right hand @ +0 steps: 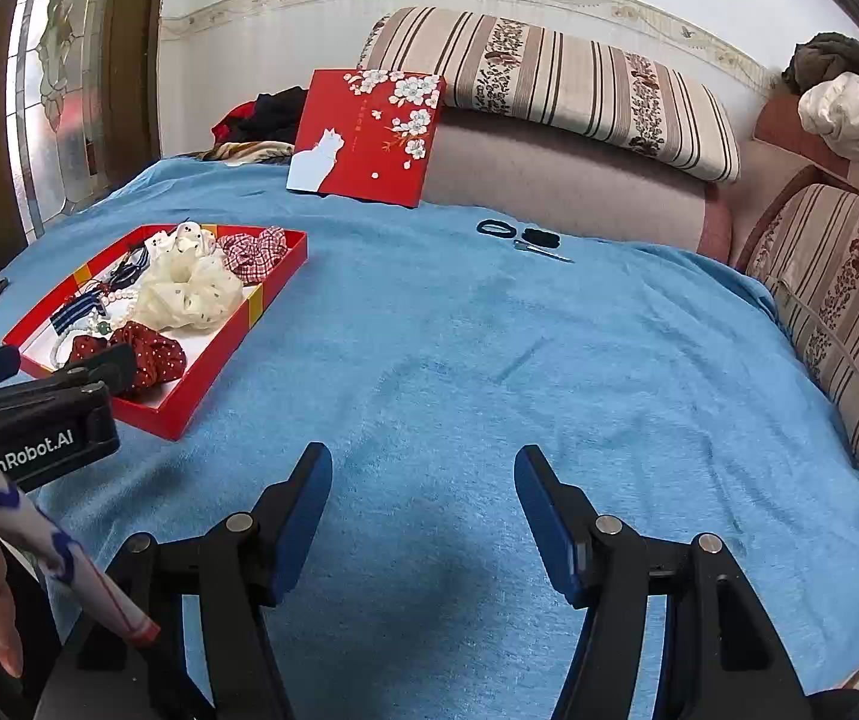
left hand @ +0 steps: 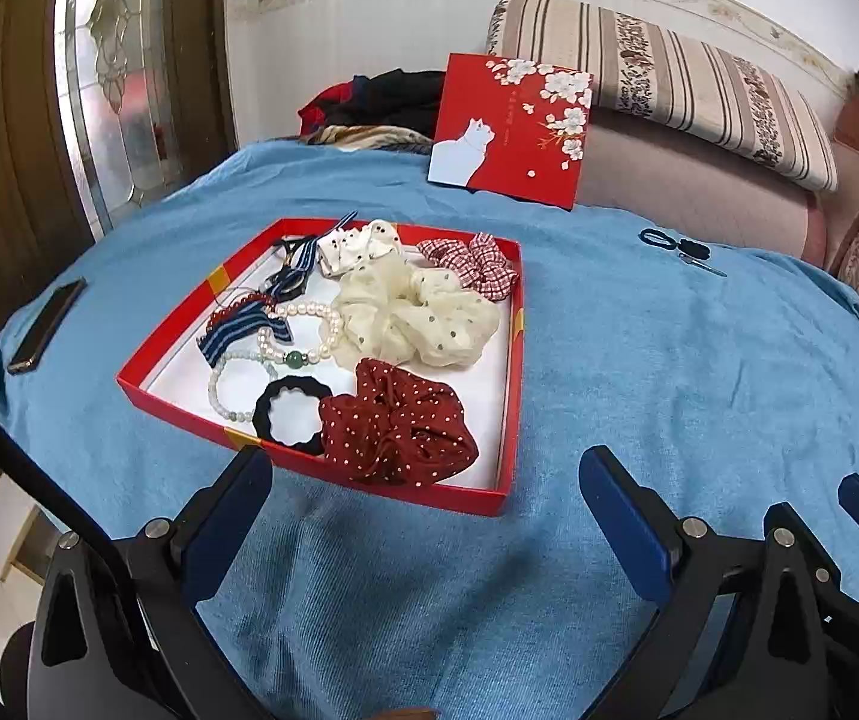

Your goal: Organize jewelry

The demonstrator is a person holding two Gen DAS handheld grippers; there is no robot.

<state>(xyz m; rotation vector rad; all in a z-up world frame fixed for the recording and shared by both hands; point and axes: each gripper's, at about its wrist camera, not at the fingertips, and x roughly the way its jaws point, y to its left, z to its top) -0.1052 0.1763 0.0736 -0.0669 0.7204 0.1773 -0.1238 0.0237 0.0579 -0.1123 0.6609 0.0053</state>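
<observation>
Two grippers hovering empty over blue blanket (right hand: 489, 360): left gripper (left hand: 423, 480) standing wide, facing red box (left hand: 507, 414) at 12 o'clock; right gripper (right hand: 423, 480) wide too. Jewelry gathering inside box, pearl bracelet (left hand: 303, 324) lying beside scrunchies, probably for sorting.

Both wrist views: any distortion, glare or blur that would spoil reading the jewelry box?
Left wrist view: strong fisheye bend with dark corners; the red box and its pearl bracelet stay sharp, with daylight glare only on the glass door. Right wrist view: same bend; the box sits small at the left, partly hidden by the left gripper.
</observation>
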